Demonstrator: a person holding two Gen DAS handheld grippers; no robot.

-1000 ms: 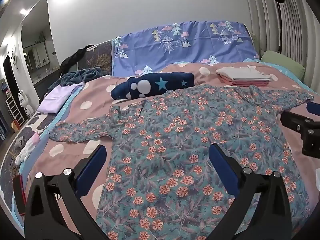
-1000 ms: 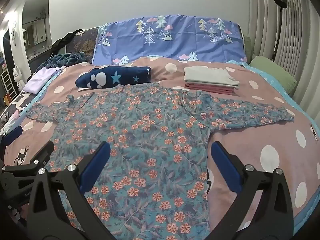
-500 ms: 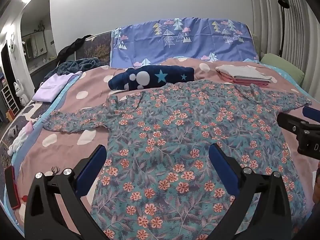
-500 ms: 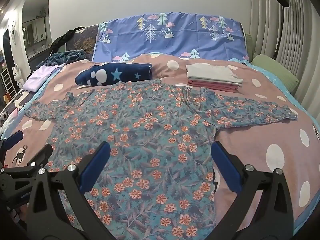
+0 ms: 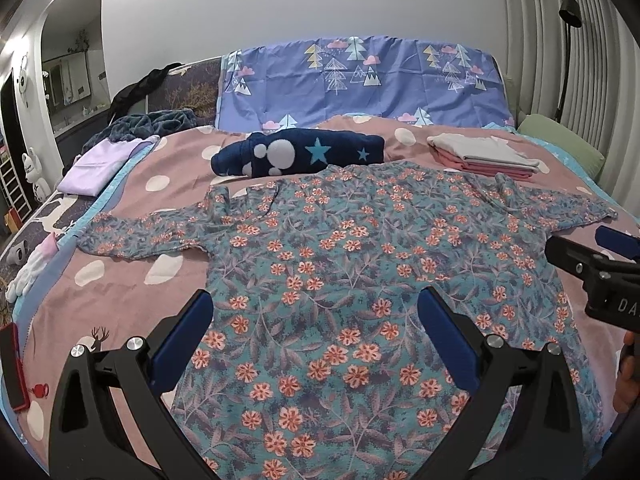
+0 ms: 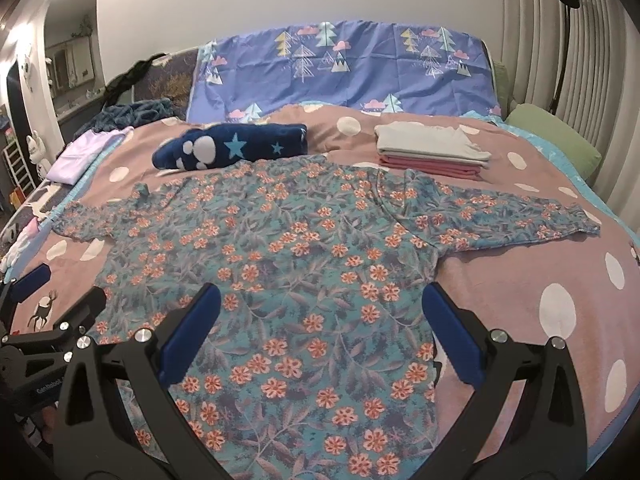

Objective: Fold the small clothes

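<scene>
A teal long-sleeved top with orange flowers [image 5: 360,264] lies spread flat on the bed, both sleeves out to the sides; it also shows in the right wrist view [image 6: 288,264]. My left gripper [image 5: 316,312] is open and empty, hovering above the top's lower left part. My right gripper [image 6: 320,308] is open and empty above its lower right part. Each gripper shows at the edge of the other's view.
The pink dotted bedspread [image 6: 540,280] covers the bed. A folded navy star garment [image 5: 300,152] and a folded grey-and-pink stack [image 5: 480,154] lie beyond the top. A lilac cloth [image 5: 96,164] lies far left, a green pillow [image 6: 552,136] far right, a red phone [image 5: 14,364] at the left edge.
Both grippers have pulled back and risen a little, so more of the top and bed shows. The top has not moved. Both stay open.
</scene>
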